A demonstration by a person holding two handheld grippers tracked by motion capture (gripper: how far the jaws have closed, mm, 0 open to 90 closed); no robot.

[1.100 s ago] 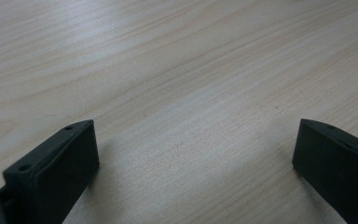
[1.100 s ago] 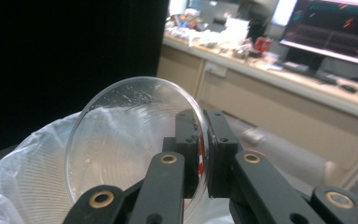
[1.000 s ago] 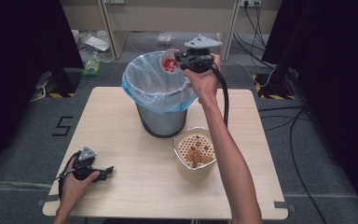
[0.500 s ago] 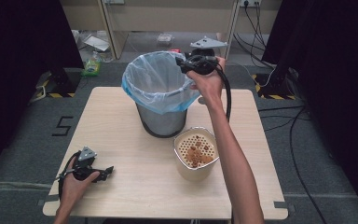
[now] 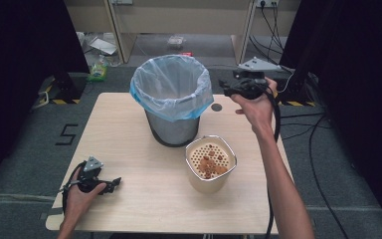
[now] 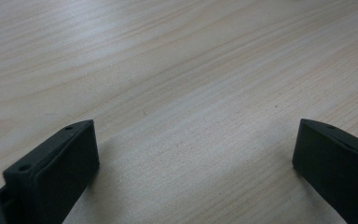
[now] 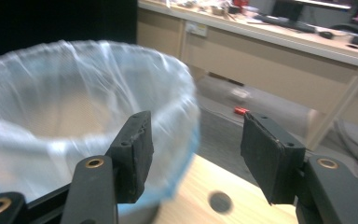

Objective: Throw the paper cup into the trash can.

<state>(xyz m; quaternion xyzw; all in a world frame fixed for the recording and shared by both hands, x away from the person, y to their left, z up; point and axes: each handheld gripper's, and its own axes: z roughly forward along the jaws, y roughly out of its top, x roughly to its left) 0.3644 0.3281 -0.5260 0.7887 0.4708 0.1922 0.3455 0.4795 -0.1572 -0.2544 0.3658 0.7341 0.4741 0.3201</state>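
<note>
A grey bin lined with a pale blue bag (image 5: 171, 94) stands at the back middle of the wooden table (image 5: 129, 144). My right gripper (image 5: 225, 86) hovers just right of the bin's rim, level with it. In the right gripper view that gripper (image 7: 196, 135) has just been opening; it stands open with nothing between its jaws, and the bag (image 7: 74, 116) is close on its left. A white pot with a perforated insert and brown scraps (image 5: 210, 163) sits in front of the bin. My left gripper (image 5: 113, 183) rests open on the table's front left, jaws (image 6: 196, 144) wide over bare wood.
A round hole (image 5: 217, 107) marks the tabletop right of the bin. Cables, a bottle and clutter lie on the floor beyond the table's far edge. A desk (image 7: 279, 51) runs along the back wall.
My right gripper has moved right, from above the bin's opening to outside its rim, and its jaws have opened. The small red thing it held a second ago is gone. The left gripper has not moved.
</note>
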